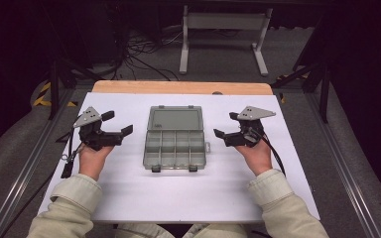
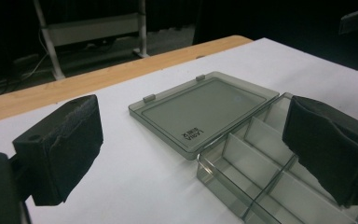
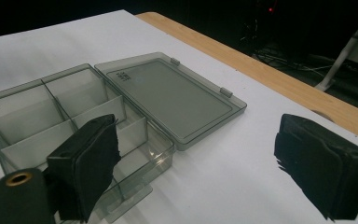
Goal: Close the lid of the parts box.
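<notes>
We held the left gripper [image 1: 118, 123] and right gripper [image 1: 226, 124] apart beside the organizer box [image 1: 174, 148], whose lid [image 1: 174, 119] lay fully open, compartments empty, closing apparently left.

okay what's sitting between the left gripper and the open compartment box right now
Nothing. In the high view, bare white tabletop separates the left gripper from the open compartment box.
</notes>
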### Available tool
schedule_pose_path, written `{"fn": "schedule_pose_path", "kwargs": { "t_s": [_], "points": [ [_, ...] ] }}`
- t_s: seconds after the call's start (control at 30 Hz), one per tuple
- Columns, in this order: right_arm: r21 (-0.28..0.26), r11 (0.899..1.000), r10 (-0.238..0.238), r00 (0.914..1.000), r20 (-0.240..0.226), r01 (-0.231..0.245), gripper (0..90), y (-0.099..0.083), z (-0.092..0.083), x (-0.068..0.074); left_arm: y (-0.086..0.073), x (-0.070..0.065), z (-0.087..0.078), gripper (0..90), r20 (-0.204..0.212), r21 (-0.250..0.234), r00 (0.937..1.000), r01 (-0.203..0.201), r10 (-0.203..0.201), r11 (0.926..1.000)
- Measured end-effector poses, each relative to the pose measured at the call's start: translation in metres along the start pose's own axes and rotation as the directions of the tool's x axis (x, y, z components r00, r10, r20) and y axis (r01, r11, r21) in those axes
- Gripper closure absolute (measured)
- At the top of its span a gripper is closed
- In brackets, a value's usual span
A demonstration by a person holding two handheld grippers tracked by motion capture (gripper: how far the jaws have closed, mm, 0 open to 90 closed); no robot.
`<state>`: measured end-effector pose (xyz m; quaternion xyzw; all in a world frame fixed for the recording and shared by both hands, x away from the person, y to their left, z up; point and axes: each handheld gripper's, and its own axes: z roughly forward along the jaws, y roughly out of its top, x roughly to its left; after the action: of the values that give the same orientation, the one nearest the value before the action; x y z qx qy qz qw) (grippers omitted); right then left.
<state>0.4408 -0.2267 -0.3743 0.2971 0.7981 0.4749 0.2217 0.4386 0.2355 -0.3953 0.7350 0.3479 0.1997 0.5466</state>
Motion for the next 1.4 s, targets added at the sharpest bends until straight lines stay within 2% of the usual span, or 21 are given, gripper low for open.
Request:
{"fn": "schedule_pose_path", "kwargs": {
  "t_s": [0.27, 0.47, 0.73, 0.97, 1.4],
  "points": [
    [0.015, 1.0, -0.007, 0.9999, -0.01, 0.007, 14.0, 0.008, 0.018, -0.004, 0.006, 0.004, 0.015, 6.0, 0.006, 0.03, 0.9999, -0.012, 0.012, 0.9995],
    [0.019, 1.0, -0.001, 0.9999, -0.015, 0.001, 14.0, 0.011, 0.026, -0.007, 0.008, 0.006, 0.027, 6.2, 0.008, 0.047, 1.0, -0.006, 0.005, 0.9989],
    [0.034, 0.999, -0.002, 0.9998, -0.019, 0.002, 14.4, 0.014, 0.04, -0.011, 0.02, 0.003, 0.041, 6.3, 0.016, 0.06, 0.9991, -0.041, 0.04, 0.9974],
    [0.043, 0.999, -0.016, 0.9996, -0.025, 0.017, 15.8, 0.016, 0.051, -0.012, 0.017, 0.007, 0.054, 6.5, 0.015, 0.088, 0.9994, -0.031, 0.03, 0.9956],
    [0.062, 0.998, 0.004, 0.9997, -0.026, -0.002, 17.2, 0.016, 0.065, -0.021, 0.018, 0.013, 0.065, 7.1, 0.018, 0.106, 0.9991, -0.04, 0.038, 0.9935]
  ]
}}
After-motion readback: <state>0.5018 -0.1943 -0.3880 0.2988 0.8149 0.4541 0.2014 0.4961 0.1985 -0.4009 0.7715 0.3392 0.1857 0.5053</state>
